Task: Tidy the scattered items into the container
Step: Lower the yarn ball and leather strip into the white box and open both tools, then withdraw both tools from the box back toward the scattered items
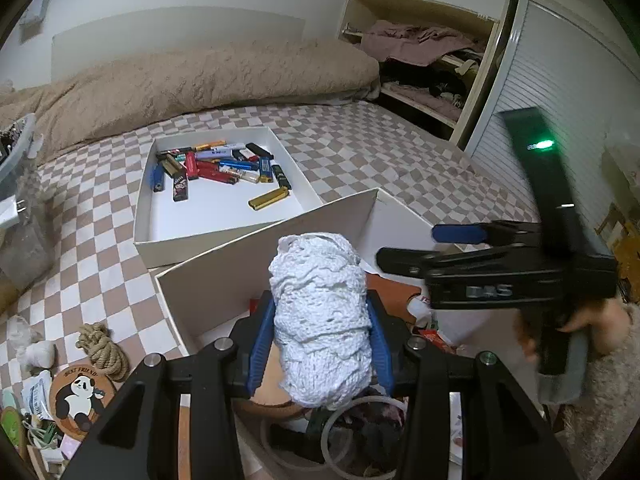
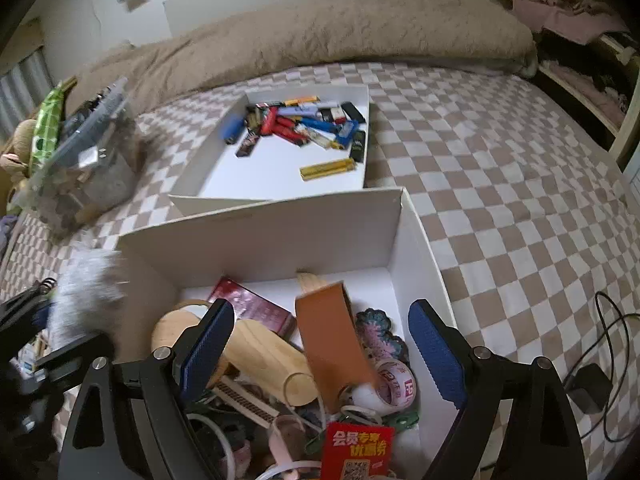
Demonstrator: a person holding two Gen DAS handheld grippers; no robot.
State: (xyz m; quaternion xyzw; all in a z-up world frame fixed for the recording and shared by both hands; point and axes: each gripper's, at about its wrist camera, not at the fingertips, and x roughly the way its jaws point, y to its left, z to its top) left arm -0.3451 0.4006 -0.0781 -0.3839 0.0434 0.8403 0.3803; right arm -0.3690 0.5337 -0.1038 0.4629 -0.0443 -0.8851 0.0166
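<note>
Currently left gripper (image 1: 320,336) clamped on white crocheted bundle (image 1: 320,316), lower centre of frame, over near white box (image 1: 280,248) on checked bed (image 1: 400,152). Right gripper (image 2: 320,348) jaws spread wide, gripping nothing, above clutter in same box; tan leather piece (image 2: 332,340) loose between them. Far tray (image 1: 224,236) holds lighters (image 1: 216,166)

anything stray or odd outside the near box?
Yes: a coil of rope, a panda coaster and small packets lie loose on the checkered bedspread left of the near white box. Nothing looks spilled or damaged.
</note>
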